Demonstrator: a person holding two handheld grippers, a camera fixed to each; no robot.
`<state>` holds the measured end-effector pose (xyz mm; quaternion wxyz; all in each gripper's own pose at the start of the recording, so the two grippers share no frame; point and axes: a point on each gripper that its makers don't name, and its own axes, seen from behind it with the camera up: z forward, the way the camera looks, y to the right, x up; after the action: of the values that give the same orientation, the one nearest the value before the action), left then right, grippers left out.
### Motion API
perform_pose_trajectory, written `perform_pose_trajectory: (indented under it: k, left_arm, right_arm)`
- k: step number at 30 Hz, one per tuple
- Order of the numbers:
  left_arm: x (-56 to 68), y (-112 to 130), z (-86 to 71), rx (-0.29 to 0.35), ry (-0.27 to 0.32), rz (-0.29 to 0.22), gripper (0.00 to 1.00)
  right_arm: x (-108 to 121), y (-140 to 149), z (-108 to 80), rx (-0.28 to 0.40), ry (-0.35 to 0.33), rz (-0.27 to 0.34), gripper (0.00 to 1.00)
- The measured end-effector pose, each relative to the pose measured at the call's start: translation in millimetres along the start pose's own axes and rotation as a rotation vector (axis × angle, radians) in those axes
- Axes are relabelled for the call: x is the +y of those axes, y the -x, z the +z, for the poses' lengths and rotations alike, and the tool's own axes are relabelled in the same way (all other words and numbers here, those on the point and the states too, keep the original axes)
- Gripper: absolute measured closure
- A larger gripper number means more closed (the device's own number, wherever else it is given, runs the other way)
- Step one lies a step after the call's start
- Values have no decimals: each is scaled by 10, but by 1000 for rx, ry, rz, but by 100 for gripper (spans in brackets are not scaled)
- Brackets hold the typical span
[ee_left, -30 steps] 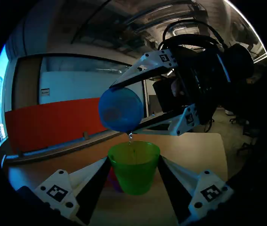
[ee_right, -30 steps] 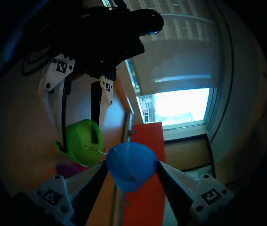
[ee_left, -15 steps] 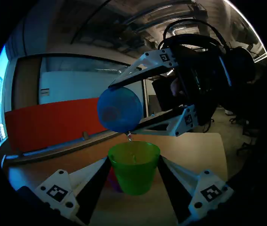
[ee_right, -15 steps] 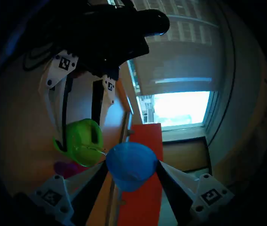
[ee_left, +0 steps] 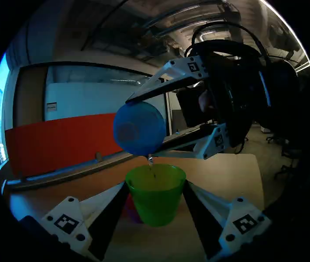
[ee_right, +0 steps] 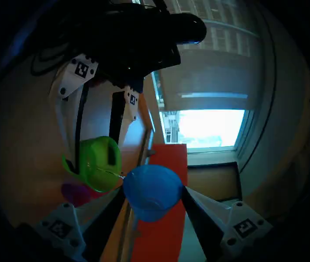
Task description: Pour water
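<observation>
Left gripper view: the green cup [ee_left: 156, 198] stands upright over the wooden worktop [ee_left: 225, 174], clamped on both sides by my left gripper [ee_left: 155, 187]. Just above its rim my right gripper [ee_left: 140, 127] grasps the blue cup [ee_left: 139, 124], tipped on its side with its base toward this camera. A thin trickle of water [ee_left: 150, 160] falls from its lip into the green cup. A purple object [ee_left: 131, 210] sits beside the green cup's base, and a red wall panel [ee_left: 59, 139] lies behind.

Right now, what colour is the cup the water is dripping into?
Green. The green cup shows best in the left gripper view.
</observation>
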<state>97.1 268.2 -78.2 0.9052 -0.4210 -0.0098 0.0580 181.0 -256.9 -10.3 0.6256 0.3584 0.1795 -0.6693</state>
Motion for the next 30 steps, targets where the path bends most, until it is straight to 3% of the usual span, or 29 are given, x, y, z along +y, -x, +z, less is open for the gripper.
perform_pose_trajectory:
  k: [30]
  left_arm:
    - [-17,23,32,0,-11,-10,14]
  right_arm:
    - [-4,-14,-90,-16,48,-70,7]
